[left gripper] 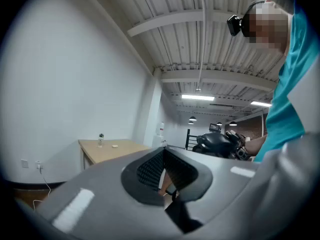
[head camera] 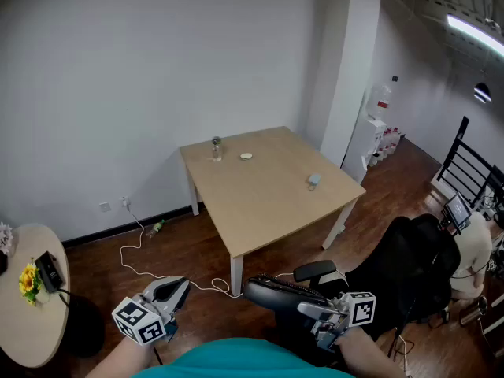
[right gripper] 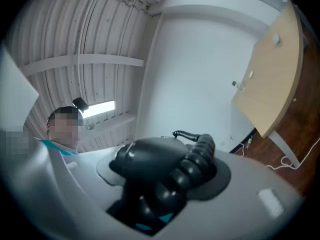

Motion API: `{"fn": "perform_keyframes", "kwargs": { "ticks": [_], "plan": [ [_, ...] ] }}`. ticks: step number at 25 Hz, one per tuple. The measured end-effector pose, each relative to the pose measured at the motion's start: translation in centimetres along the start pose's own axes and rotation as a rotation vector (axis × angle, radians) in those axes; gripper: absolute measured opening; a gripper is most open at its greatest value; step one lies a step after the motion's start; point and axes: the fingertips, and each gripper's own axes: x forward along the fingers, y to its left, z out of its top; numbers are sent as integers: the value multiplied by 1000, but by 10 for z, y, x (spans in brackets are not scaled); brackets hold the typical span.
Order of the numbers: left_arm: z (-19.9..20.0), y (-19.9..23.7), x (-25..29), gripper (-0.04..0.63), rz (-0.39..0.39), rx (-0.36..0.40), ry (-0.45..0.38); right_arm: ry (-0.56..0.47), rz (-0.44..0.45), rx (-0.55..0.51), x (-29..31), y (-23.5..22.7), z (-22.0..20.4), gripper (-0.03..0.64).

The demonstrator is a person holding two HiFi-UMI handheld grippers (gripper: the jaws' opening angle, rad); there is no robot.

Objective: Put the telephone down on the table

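The right hand-held gripper [head camera: 319, 309] is clamping a black telephone [head camera: 277, 291], and its coiled cord [right gripper: 197, 159] is showing in the right gripper view. The telephone is hanging low in front of the person, well apart from the wooden counter [head camera: 268, 203] across the floor. The left hand-held gripper [head camera: 175, 290] is carrying nothing, its jaws drawn narrow, almost together. A small bottle [head camera: 216, 147] is standing near the counter's far corner.
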Motion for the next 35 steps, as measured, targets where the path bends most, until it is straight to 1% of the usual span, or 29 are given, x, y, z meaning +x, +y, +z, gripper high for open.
{"fn": "perform_keyframes", "kwargs": {
  "ticks": [5,12,16,19,22,25,32,35],
  "plan": [
    [2,-15,24,5,8,14,-5,5,-1,-4,-24,-4,18,298],
    [2,-32,56,5,31,9,-8,20,1,-4,-53,-18,44,298],
    [-3,-38,75,5,27,-3,3,38,7,-6,-59,-32,58,298],
    [-5,-32,82,5,22,-5,15,37,10,0,-52,-43,68,298],
    [-6,-8,83,5,29,-24,9,44,9,6,-32,-59,75,298],
    [-2,32,84,5,29,-41,-5,55,14,2,2,-74,84,298],
    [21,135,87,5,-22,-11,-1,13,-4,-12,91,-112,111,298],
    [29,181,91,5,-26,-12,-2,4,-25,-26,124,-134,127,298]
  ]
}}
